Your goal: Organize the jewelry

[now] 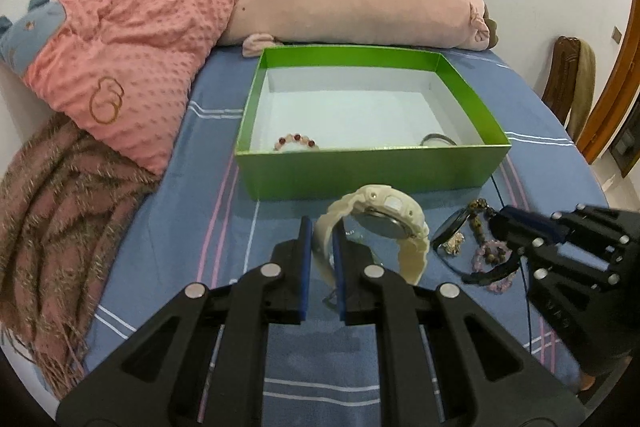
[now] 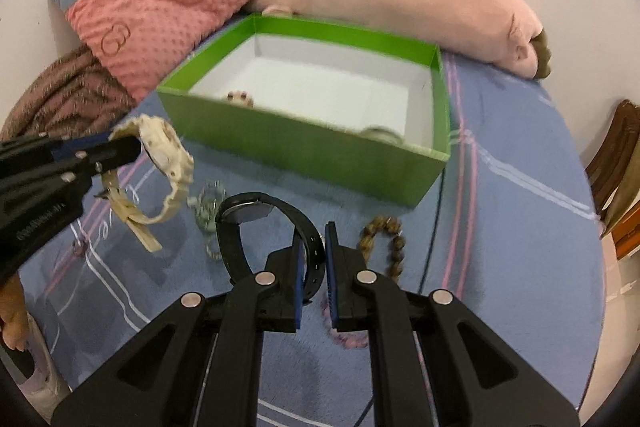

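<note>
The left tongs [image 1: 322, 227] are clamped on the strap of the cream watch [image 1: 376, 223], which hangs just short of the green box [image 1: 360, 171]; the right tongs [image 2: 313, 241] pinch the black watch [image 2: 256, 215] strap above the bed [image 1: 200, 227]. Carry each over the cardboard rim before lowering. The ridged resin straps are springy; the bead bracelets [image 2: 384, 239] are loose.

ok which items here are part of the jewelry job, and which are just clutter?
Job items:
cream watch in left gripper
black watch in right gripper
green box
brown bead bracelet
purple bead bracelet
red-and-white bead bracelet

Lying about:
pink dotted blanket
pink plush
brown fringed throw
</note>
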The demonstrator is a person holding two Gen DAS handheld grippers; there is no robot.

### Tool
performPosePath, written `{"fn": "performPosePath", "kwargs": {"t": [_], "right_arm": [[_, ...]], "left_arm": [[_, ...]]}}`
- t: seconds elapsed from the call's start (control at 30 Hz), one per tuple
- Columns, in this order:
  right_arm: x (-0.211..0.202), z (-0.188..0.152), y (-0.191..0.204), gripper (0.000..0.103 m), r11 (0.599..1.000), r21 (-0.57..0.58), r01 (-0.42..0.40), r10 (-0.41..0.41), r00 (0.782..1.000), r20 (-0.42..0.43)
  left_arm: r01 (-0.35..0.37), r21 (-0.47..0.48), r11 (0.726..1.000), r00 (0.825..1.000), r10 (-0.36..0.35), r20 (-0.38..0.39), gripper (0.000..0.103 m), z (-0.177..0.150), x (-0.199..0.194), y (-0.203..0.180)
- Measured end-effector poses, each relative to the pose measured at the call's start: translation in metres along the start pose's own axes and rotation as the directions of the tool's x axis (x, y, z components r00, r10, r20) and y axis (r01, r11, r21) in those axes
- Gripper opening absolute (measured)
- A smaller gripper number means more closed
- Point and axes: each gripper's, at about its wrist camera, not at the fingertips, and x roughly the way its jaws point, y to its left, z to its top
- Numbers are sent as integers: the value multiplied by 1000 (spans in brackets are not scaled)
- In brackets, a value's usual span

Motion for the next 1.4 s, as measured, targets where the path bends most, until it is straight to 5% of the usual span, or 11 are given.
{"fn": "performPosePath", "kwargs": {"t": [0.3, 0.6, 0.8, 0.93, 1.03, 1.4], "right_arm": [[16, -6, -8, 10, 999, 23, -26, 27, 998, -55], [-35, 39, -25, 10, 999, 40, 23, -26, 996, 87], [-50, 86, -40, 10, 993, 116, -9, -13, 982, 188], [-25, 103, -54, 10, 984, 179, -8, -29, 980, 199], [15, 105, -64, 10, 972, 233, -41, 5, 989, 151], [70, 100, -70, 10, 971, 239, 20, -29, 999, 35]], "left_arm": [[34, -7, 999, 999, -34, -36, 10, -1, 6, 4], [46, 6, 999, 998, -46, 49, 10, 57, -15, -5], [72, -70, 995, 992, -64, 112, 10, 100, 1, 2], [94, -106, 990, 982, -74, 173, 10, 110, 29, 12], [147, -133, 980, 981, -128, 145, 10, 107, 57, 20], [60, -173, 983, 996, -47, 75, 10, 95, 95, 41]]}}
